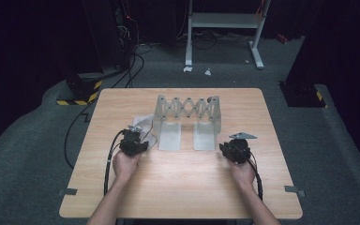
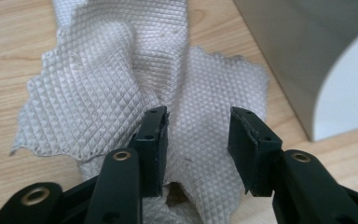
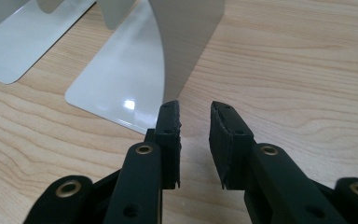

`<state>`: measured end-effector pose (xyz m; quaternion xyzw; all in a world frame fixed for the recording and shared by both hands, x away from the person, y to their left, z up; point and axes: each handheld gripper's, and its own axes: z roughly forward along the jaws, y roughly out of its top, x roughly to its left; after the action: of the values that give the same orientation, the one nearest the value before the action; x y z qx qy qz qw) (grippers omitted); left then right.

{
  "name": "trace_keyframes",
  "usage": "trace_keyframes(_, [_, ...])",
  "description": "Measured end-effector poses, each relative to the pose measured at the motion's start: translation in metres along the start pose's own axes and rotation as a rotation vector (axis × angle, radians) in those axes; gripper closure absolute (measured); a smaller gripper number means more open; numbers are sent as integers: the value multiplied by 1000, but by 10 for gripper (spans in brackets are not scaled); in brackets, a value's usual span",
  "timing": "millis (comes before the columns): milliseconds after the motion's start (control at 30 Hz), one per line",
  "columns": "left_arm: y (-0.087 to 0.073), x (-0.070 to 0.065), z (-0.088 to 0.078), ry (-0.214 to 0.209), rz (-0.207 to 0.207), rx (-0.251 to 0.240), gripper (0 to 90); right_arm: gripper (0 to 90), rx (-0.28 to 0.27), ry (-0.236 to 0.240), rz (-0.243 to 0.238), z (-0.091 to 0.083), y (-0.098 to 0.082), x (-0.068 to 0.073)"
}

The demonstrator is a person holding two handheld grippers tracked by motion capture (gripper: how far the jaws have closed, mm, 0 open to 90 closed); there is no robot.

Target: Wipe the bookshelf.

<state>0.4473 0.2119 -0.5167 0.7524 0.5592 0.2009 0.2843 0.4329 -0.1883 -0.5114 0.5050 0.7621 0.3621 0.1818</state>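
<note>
My left gripper [image 2: 198,126] jaws apart over cloth [image 2: 135,88] beside rack [image 1: 187,122]; pinch raised fold (possibly touching already). Right gripper [image 3: 195,123] parted, empty, near rack's end plate; steady it.

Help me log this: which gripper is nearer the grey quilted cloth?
Left. The left gripper hangs over the grey quilted cloth; the right gripper is beyond the rack.

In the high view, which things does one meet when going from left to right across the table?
Left gripper → grey cloth → expanding metal bookend rack → right gripper.
</note>
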Motion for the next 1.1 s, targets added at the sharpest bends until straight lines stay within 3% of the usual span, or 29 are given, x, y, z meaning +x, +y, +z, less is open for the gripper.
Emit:
trace_keyframes(200, [3,10,3,47,-31,-6,565,722,-3,-7,13,-4,-5,-7])
trace_keyframes(333, [2,14,0,42,-49,-17,508,699,-11,-4,23,-8,-8,-10])
trace_keyframes(467, [3,14,-11,10,-62,-65,467,672,-21,6,34,-13,-12,-15])
trace_keyframes(733, [3,9,-38,-48,-50,-158,413,608,-44,11,52,-22,-18,-24])
trace_keyframes(1100, [-7,7,-58,-99,-45,-201,406,558,-53,-8,73,-30,-28,-33])
